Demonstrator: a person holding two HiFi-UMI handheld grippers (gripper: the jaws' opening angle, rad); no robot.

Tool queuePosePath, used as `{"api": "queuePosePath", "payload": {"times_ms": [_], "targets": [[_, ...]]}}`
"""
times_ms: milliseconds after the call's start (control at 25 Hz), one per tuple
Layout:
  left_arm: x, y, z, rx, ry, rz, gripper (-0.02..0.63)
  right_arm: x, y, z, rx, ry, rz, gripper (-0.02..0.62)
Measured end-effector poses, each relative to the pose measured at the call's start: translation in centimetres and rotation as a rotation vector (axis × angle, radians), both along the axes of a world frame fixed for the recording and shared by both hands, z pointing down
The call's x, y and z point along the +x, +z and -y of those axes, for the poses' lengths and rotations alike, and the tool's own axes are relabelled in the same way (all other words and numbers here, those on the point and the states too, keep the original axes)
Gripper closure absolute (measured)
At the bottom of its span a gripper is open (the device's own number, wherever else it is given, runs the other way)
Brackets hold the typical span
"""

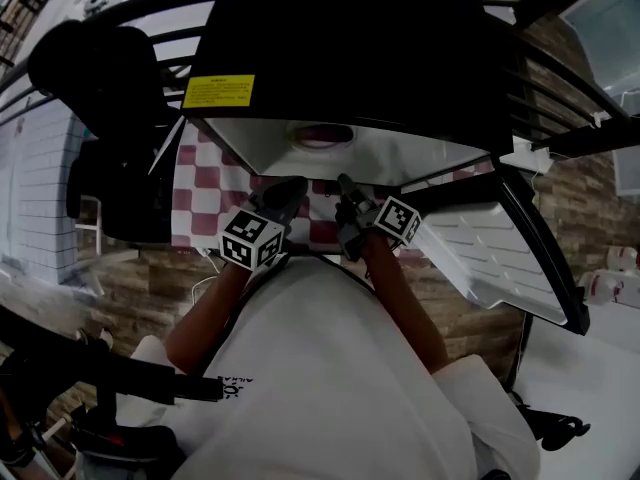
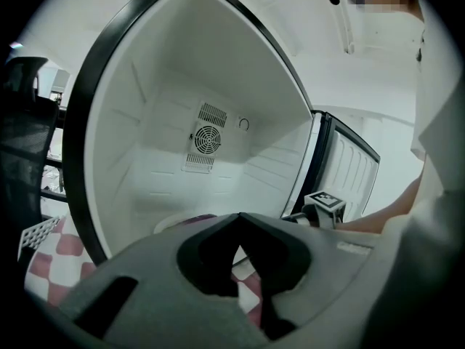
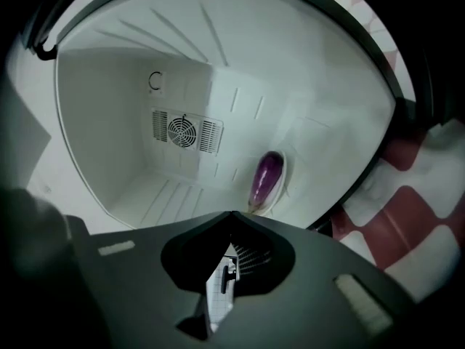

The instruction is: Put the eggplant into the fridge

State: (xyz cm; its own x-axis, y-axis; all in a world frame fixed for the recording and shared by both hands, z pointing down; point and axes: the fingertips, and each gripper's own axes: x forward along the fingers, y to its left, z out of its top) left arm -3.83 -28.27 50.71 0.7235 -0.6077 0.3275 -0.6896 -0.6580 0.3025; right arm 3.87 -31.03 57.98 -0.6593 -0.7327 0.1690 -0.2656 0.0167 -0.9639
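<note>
A small black fridge (image 1: 350,58) stands open in front of me, its white inside bare except for a white plate (image 3: 282,171). The purple eggplant (image 3: 266,179) lies on that plate, deep inside to the right; in the head view the eggplant (image 1: 321,135) shows as a dark reddish shape just inside the opening. My left gripper (image 1: 285,196) and my right gripper (image 1: 344,184) are side by side just outside the opening. In their own views the left gripper (image 2: 238,215) and right gripper (image 3: 231,214) have their tips together with nothing between them, apart from the eggplant.
The fridge door (image 1: 500,253) hangs open at the right, close to my right arm. A red-and-white checked cloth (image 1: 215,183) lies under the fridge. A black chair (image 1: 105,78) stands at the left. White bottles (image 1: 612,273) sit far right.
</note>
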Motion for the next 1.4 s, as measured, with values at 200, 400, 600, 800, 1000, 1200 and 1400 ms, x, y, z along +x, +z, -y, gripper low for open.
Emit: {"api": "queuePosePath", "payload": {"times_ms": [200,400,600,800,1000,1200,1400], "targets": [[0.1,-0.2,0.1,0.001,0.006,0.0,0.6,0.5,-2.3,-1.8,0.113,-0.064,-0.118,0.589],[0.0,-0.6,0.1,0.007,0.004,-0.006,0.6,1.3,-4.5,-3.0,0.246,-0.117,-0.27,0.589],[-0.8,-1.0,0.3,0.007,-0.023,-0.017,0.6,2.3,-6.5,-4.1,0.348,-0.135,-0.382,0.589],[-1.6,-1.9,0.2,0.02,-0.043,-0.026,0.6,3.2,-8.5,-4.6,0.431,-0.133,-0.475,0.589],[-2.1,-3.2,-0.2,0.037,-0.055,-0.036,0.6,3.8,-10.1,-4.9,0.489,-0.131,-0.529,0.589],[-2.6,-3.7,-0.4,0.047,-0.074,-0.04,0.6,3.8,-10.8,-5.2,0.51,-0.145,-0.523,0.589],[-2.8,-3.6,-0.6,0.041,-0.085,-0.037,0.6,3.2,-10.7,-5.3,0.52,-0.176,-0.537,0.589]]}}
